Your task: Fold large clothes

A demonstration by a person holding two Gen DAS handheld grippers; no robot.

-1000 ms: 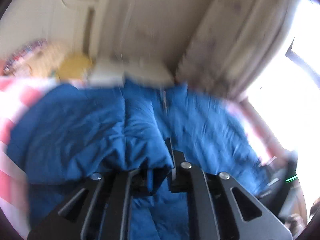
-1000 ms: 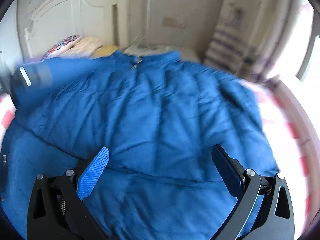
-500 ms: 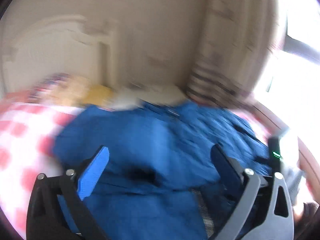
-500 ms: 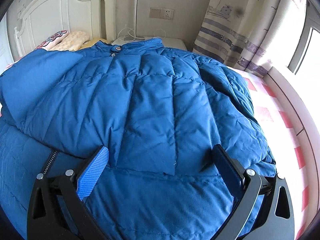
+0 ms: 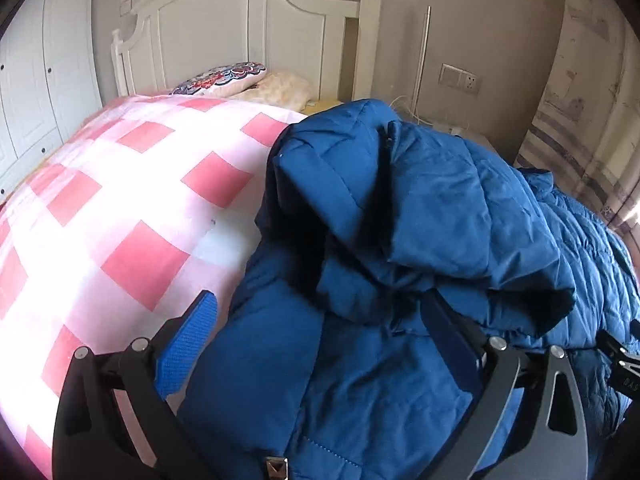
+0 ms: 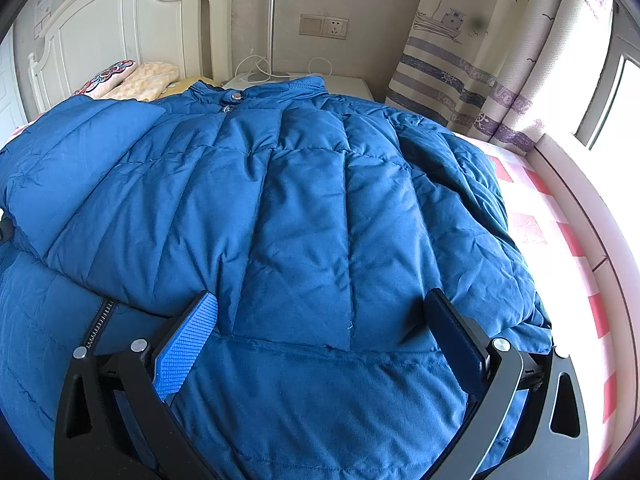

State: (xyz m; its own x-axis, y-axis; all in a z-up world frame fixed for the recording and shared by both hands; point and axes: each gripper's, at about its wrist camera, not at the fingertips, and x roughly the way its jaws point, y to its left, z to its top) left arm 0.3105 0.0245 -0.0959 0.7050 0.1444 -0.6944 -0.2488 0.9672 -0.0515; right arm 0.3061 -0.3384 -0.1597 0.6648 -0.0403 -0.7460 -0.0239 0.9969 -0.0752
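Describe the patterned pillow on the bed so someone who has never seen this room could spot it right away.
Start at the white headboard. At its foot lie two pillows: the patterned pillow is on the left, its red and navy floral print setting it apart from the pale yellow checked pillow beside it.

Only faint white letters, perhaps "DAS", showed on a black tag point(image 5: 626, 376) at the left-wrist frame's right edge; nothing else was legible.

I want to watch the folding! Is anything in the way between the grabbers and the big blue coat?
No, nothing visible. Both the left gripper and the right gripper are open with only the blue coat between and ahead of their fingers. The pillows lie beyond its collar.
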